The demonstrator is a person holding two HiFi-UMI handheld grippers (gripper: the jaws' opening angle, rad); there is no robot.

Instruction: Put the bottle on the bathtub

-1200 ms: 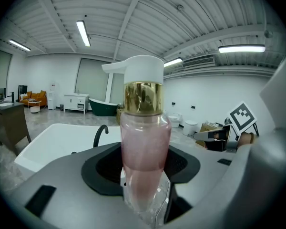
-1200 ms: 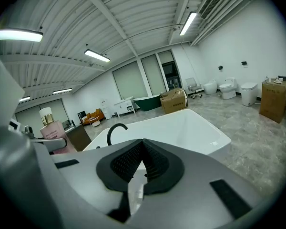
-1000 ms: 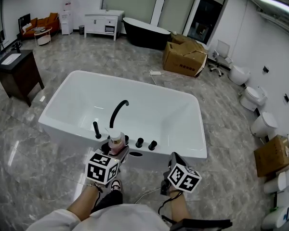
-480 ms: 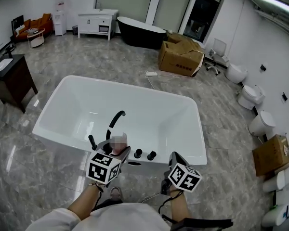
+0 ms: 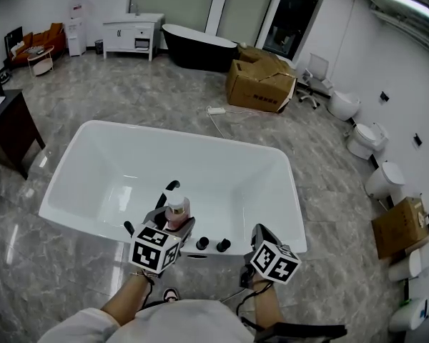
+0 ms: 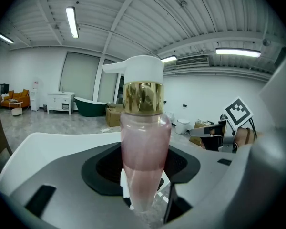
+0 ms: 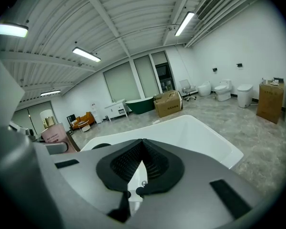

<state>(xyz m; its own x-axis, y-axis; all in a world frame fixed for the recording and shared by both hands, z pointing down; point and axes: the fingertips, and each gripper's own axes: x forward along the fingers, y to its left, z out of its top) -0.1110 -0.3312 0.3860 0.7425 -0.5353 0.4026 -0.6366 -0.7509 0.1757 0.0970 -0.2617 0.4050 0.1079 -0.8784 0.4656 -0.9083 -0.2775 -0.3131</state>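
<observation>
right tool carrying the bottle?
No: the right tool has its jaws together with nothing between them, while the pink bottle is clamped in the left tool.

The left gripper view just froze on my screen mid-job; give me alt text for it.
A pink pump bottle with a gold collar and a white pump head stands upright, clamped between the left tongs. Behind it is a bright showroom, with the right tongs at the right edge.
</observation>
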